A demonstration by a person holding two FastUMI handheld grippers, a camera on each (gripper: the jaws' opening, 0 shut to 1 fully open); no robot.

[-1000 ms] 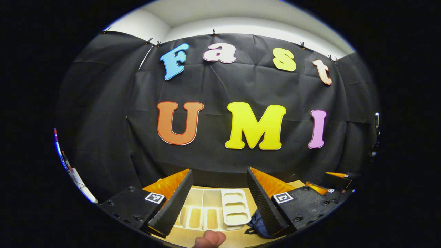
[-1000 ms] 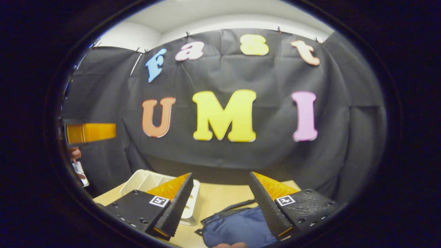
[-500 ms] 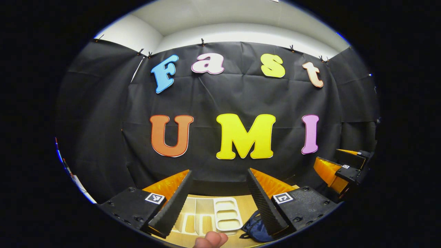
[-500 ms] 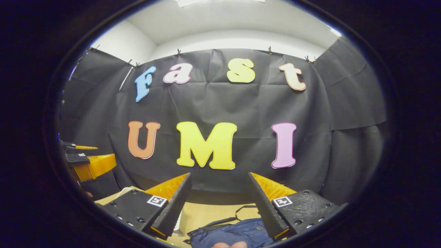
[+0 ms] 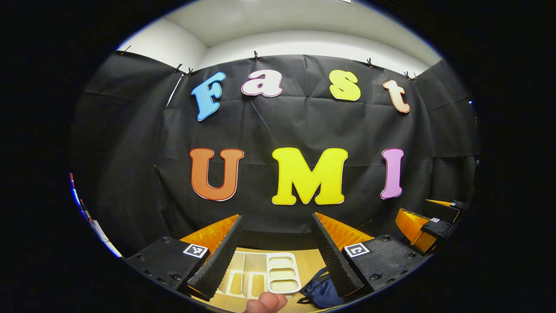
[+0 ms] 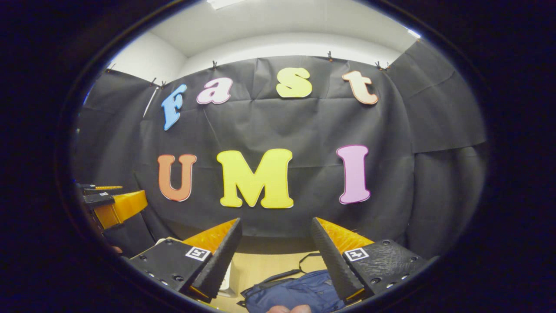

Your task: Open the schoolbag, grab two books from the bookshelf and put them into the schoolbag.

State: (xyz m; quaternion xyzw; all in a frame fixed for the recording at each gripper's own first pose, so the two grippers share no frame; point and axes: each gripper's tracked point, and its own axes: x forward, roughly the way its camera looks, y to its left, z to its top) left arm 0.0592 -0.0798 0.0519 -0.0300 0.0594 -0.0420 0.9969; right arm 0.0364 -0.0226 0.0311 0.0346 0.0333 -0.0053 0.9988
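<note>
The left tongs hang with their fingers spread wide and nothing between them, above the pale wooden bench; a white plastic compartmented bookshelf tray lies below and between them, and the dark blue fabric schoolbag sits just beside their right finger. The right tongs are likewise spread apart and empty, with the schoolbag on the bench directly beneath their gap.
</note>
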